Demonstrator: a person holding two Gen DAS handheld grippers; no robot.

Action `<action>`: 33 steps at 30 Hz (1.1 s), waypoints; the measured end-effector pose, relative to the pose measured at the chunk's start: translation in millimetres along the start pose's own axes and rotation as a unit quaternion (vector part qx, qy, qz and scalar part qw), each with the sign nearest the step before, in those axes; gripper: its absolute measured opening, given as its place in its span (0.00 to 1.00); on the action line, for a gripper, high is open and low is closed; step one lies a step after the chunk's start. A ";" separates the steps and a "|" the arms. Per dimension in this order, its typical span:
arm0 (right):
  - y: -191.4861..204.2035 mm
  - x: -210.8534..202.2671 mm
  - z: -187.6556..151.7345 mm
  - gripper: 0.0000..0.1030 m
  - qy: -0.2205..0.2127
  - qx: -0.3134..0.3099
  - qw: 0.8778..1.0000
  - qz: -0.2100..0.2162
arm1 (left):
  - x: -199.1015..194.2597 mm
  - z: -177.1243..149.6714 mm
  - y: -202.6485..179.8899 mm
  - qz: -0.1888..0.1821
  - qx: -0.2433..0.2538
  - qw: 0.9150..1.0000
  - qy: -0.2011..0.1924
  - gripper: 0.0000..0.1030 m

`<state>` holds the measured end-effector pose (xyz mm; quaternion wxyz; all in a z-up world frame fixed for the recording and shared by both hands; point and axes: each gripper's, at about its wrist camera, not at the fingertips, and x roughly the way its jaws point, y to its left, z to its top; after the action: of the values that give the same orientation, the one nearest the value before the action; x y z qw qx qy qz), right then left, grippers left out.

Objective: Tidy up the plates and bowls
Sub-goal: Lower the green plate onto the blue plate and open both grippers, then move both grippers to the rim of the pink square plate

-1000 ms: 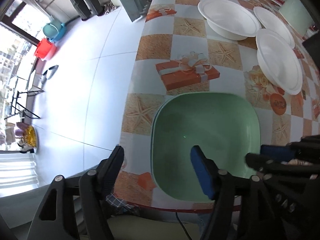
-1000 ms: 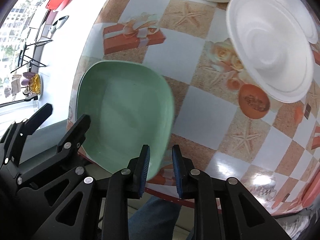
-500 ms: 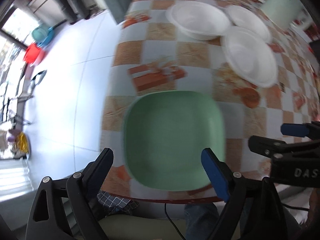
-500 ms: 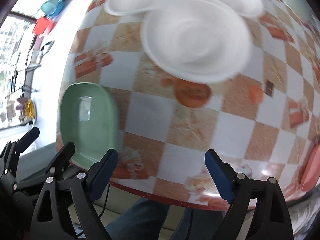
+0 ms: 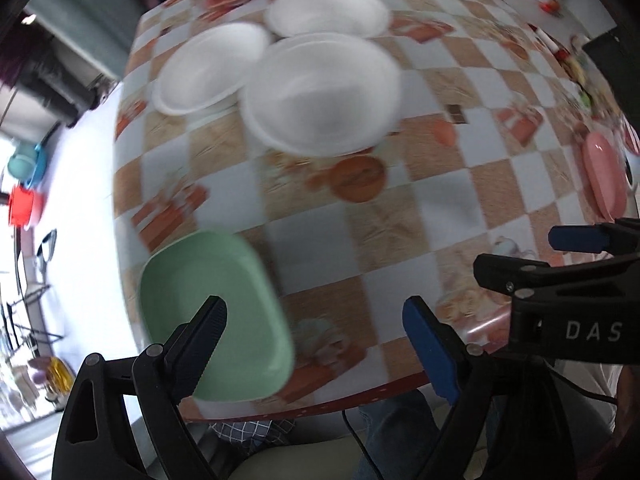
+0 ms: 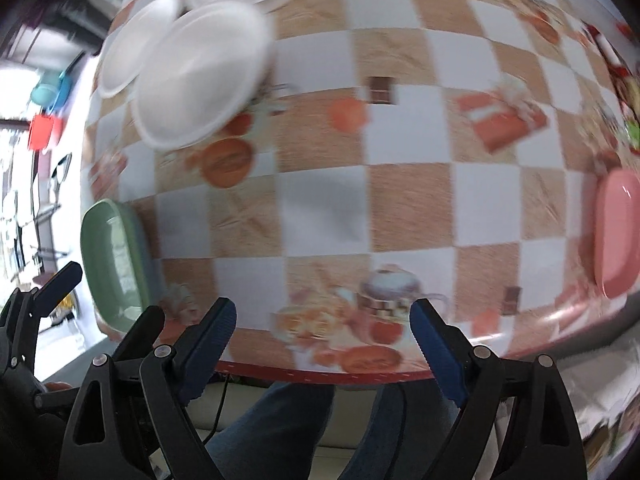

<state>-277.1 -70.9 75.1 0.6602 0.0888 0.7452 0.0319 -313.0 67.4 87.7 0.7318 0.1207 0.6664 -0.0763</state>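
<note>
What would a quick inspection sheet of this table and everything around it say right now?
Surface: checkered tablecloth, printed with gifts and starfish.
Job's things: green plate near the table edge; three white bowls clustered farther back; pink plate at the right.
Clutter: small items at the far right edge, blurred.
Grippers: left hand-held gripper open, empty; right hand-held gripper open, empty.
Cables: thin black cable below the table edge.
Surroundings: white floor; red and blue buckets.

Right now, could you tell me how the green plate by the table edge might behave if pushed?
The green plate looks rigid and smooth, so it probably slides easily on the glossy tablecloth. It sits near the edge, so an outward push might tip it off.
</note>
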 end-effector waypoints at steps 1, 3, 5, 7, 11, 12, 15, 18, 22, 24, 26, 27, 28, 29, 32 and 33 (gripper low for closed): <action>-9.5 -1.4 -1.2 0.87 -0.001 0.008 1.000 0.000 | 1.1 3.2 -6.9 -0.001 0.005 1.000 0.002 0.89; -32.8 -4.6 -3.6 0.87 -0.002 0.027 1.000 -0.002 | 3.2 9.2 -21.9 -0.002 0.016 1.000 0.006 0.89; -56.4 -6.5 -4.2 0.87 -0.004 0.046 0.999 -0.001 | 6.7 14.9 -41.1 0.001 0.029 0.999 0.016 0.89; -86.3 -11.3 -5.6 0.87 -0.009 0.069 0.998 0.003 | 10.8 19.6 -59.4 -0.001 0.039 0.999 0.028 0.89; -137.1 -19.4 -4.6 0.87 -0.016 0.094 0.995 0.003 | 15.0 29.8 -99.0 0.007 0.059 0.997 0.047 0.89; -149.6 -21.9 -4.3 0.87 -0.019 0.096 0.995 0.002 | 15.1 32.8 -108.7 0.009 0.064 0.997 0.049 0.89; -189.3 -28.8 -4.4 0.87 -0.028 0.102 0.994 -0.006 | 16.2 44.0 -140.9 0.015 0.079 0.995 0.057 0.89; -228.2 -33.9 -5.0 0.87 -0.031 0.111 0.993 -0.011 | 18.4 56.4 -173.0 0.015 0.088 0.994 0.064 0.89; -273.9 -37.4 -6.5 0.87 -0.033 0.132 0.990 -0.022 | 17.0 74.4 -218.2 0.010 0.097 0.993 0.062 0.89; -300.2 -41.0 -7.6 0.87 -0.035 0.140 0.989 -0.027 | 16.3 81.8 -237.9 0.006 0.101 0.993 0.059 0.89; -316.2 -40.9 -6.1 0.87 -0.036 0.140 0.989 -0.040 | 15.6 88.4 -259.2 -0.001 0.105 0.993 0.056 0.89; -325.3 -41.2 -5.8 0.87 -0.036 0.138 0.989 -0.045 | 15.7 91.7 -269.3 -0.005 0.105 0.993 0.055 0.89; -334.4 -41.7 -5.0 0.87 -0.035 0.136 0.989 -0.048 | 16.0 93.6 -275.6 -0.007 0.105 0.993 0.054 0.89; -340.7 -40.8 -4.3 0.87 -0.034 0.135 0.989 -0.052 | 16.9 96.6 -285.4 -0.012 0.105 0.993 0.054 0.89; -354.1 -37.7 -3.9 0.87 -0.036 0.128 0.990 -0.056 | 18.6 104.8 -302.6 -0.026 0.095 0.993 0.057 0.89; -359.7 -36.1 -0.9 0.87 -0.036 0.124 0.990 -0.057 | 20.5 106.6 -305.0 -0.030 0.088 0.994 0.058 0.89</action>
<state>-306.4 -430.5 51.2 0.6714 0.1285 0.7227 -0.1020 -292.1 -253.9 53.2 0.6757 0.1693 0.7018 -0.1494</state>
